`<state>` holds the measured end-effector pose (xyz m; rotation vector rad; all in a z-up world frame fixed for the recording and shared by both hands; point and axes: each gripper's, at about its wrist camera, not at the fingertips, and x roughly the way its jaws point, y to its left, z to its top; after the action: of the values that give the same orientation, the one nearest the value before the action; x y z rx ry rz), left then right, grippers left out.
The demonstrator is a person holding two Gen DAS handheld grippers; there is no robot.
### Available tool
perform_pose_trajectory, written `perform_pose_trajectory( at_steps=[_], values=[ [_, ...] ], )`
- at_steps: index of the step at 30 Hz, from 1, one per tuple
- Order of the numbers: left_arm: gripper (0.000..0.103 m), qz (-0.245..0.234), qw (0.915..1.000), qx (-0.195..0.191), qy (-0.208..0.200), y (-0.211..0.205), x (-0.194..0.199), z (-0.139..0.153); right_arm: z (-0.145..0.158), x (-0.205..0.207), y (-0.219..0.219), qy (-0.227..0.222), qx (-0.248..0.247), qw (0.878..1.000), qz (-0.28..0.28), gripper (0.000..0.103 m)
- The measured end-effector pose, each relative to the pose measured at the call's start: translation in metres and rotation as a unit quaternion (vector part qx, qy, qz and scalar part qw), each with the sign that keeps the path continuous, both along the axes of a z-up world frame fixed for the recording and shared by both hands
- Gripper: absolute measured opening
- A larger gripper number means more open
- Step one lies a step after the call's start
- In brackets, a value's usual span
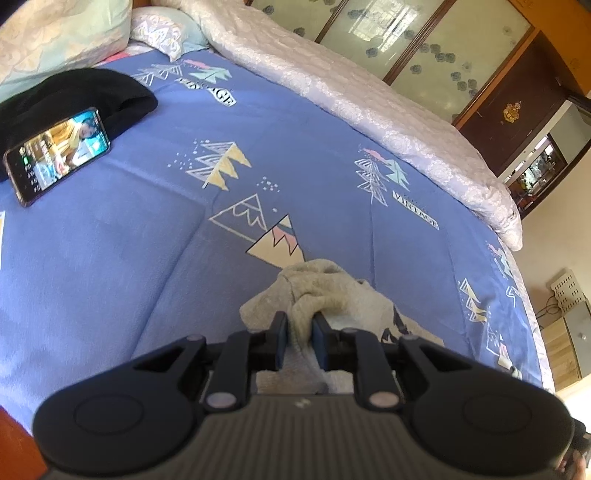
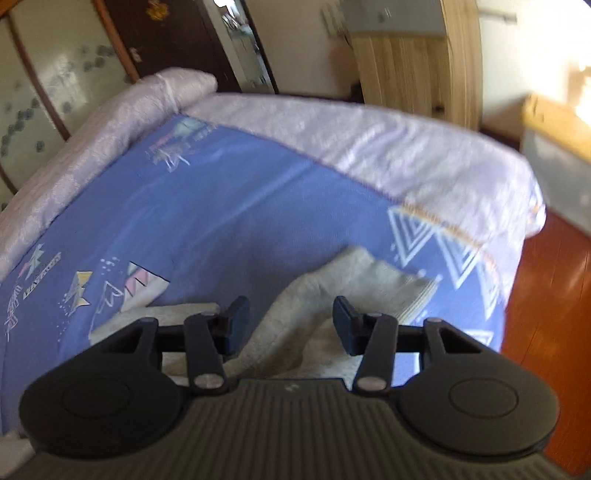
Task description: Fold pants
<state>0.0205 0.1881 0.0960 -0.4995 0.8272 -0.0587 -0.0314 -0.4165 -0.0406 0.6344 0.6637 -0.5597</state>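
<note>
Gripping a bunched fold of the pants (image 1: 314, 291), the left gripper (image 1: 300, 339) has its two black fingers (image 1: 279, 341) drawn narrow, with the pale grey fleece cloth pinched tight between the blue pads. The cloth rises in a crumpled ridge just ahead of the fingertips and spreads below and to both sides of them, lying on the blue bedspread (image 1: 147, 258). The bedspread carries a print of mountains and triangles.

The right gripper (image 2: 290, 325) stands about half wide. Its fingers (image 2: 347, 325) are apart, and neither pad presses on cloth. The pants (image 2: 354, 284) lie under and ahead of the gap: a thick folded band runs from the lower middle of the right wrist view up toward the right, ending in a ribbed edge. A second strip of the same cloth shows at the left of the left finger. The right wrist view is blurred, so finer detail of the cloth cannot be told.

Surroundings, left wrist view:
- A phone (image 1: 57, 157) with a lit screen leans tilted against a black garment (image 1: 110, 96) at the far left of the bed.
- Pillows (image 1: 162, 29) lie at the top left.
- A pale rolled quilt (image 1: 369, 107) runs along the far edge of the bed.
- A wardrobe (image 1: 424, 48) with frosted flower-patterned panels stands behind the quilt.

Surroundings, right wrist view:
- The quilt (image 2: 369, 147) wraps the far edge and corner of the bed.
- A red-brown wooden floor (image 2: 554, 314) shows at the right.
</note>
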Motion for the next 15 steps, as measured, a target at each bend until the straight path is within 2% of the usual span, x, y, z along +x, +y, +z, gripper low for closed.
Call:
perform_pose_trajectory(
  at_steps=[2, 3, 4, 5, 7, 11, 15],
  values=[
    [0.015, 0.001, 1.0, 0.004, -0.002, -0.001, 0.003, 0.001, -0.015, 0.01, -0.004, 0.013, 0.044, 0.999, -0.002, 0.053],
    [0.014, 0.004, 1.0, 0.008, -0.003, -0.002, 0.005, 0.001, -0.023, 0.013, -0.006, 0.017, 0.06, 0.998, 0.001, 0.045],
    [0.014, 0.007, 0.9999, 0.012, -0.002, -0.002, 0.007, 0.001, -0.023, 0.013, -0.005, 0.017, 0.054, 0.998, -0.003, 0.033],
    [0.014, 0.009, 0.9999, 0.014, -0.002, -0.002, 0.009, 0.002, -0.02, 0.014, -0.005, 0.013, 0.057, 0.998, 0.002, 0.006],
    [0.013, 0.012, 0.9998, 0.018, -0.006, -0.001, 0.017, 0.004, -0.004, 0.011, -0.01, -0.033, 0.087, 0.996, -0.005, 0.004],
    [0.013, 0.012, 0.9993, 0.015, -0.033, 0.0, 0.039, 0.017, 0.062, 0.028, -0.01, -0.116, 0.034, 0.993, -0.003, 0.004],
    [0.013, 0.029, 0.9974, -0.001, -0.066, 0.001, 0.067, 0.028, 0.112, 0.073, -0.01, -0.171, 0.003, 0.985, 0.009, 0.004]
  ],
)
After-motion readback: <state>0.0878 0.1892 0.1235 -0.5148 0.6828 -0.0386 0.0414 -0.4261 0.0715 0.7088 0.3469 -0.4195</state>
